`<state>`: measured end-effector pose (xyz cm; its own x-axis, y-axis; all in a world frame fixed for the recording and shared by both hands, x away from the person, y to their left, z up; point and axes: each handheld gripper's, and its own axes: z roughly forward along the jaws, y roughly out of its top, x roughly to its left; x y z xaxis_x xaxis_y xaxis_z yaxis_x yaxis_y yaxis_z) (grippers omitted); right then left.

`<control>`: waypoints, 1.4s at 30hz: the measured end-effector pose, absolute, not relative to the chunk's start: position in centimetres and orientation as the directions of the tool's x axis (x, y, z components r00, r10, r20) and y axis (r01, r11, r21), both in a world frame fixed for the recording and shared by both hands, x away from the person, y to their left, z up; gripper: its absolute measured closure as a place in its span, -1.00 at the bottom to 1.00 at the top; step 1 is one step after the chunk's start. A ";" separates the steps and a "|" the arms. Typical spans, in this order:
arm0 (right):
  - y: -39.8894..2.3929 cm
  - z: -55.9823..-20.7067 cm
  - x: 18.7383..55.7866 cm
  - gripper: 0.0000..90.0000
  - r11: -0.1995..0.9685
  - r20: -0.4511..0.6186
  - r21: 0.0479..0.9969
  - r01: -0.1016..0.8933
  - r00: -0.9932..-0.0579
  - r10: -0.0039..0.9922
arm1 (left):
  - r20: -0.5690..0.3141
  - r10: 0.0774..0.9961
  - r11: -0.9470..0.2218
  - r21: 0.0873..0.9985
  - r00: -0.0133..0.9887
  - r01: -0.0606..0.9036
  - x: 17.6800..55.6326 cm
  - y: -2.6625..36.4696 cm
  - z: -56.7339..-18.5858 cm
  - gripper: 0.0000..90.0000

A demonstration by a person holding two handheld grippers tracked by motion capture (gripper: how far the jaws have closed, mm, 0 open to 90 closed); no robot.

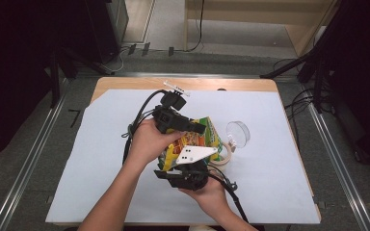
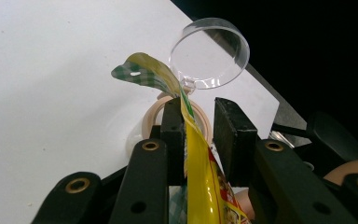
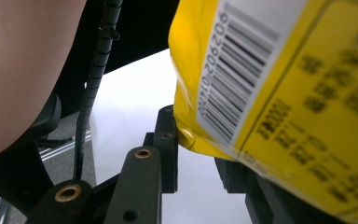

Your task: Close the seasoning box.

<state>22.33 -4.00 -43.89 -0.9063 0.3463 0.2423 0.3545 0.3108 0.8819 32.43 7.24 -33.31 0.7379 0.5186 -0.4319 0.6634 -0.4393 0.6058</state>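
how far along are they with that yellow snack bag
Done: the yellow snack bag is up off the white sheet, between both tongs. In hand: the left tongs have its sealed top edge between their pads, with a gap on one side; the right tongs meet its bottom corner. Left: the seal looks unbroken, so likely the opening. The tape roll and clear lid lie untouched.
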 end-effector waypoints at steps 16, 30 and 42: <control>-3.9 -43.9 22.4 0.62 0.307 0.234 0.886 0.349 -0.905 0.354 | -0.433 0.517 -0.433 0.611 0.738 0.662 32.5 7.3 -33.3 0.65; -4.0 -43.4 23.1 0.62 0.316 0.255 0.875 0.366 -0.904 0.343 | -0.451 0.517 -0.430 0.598 0.728 0.676 33.4 7.4 -33.2 0.62; -4.1 -43.3 23.3 0.62 0.325 0.250 0.873 0.363 -0.906 0.342 | -0.453 0.511 -0.433 0.599 0.731 0.674 33.6 7.3 -33.1 0.62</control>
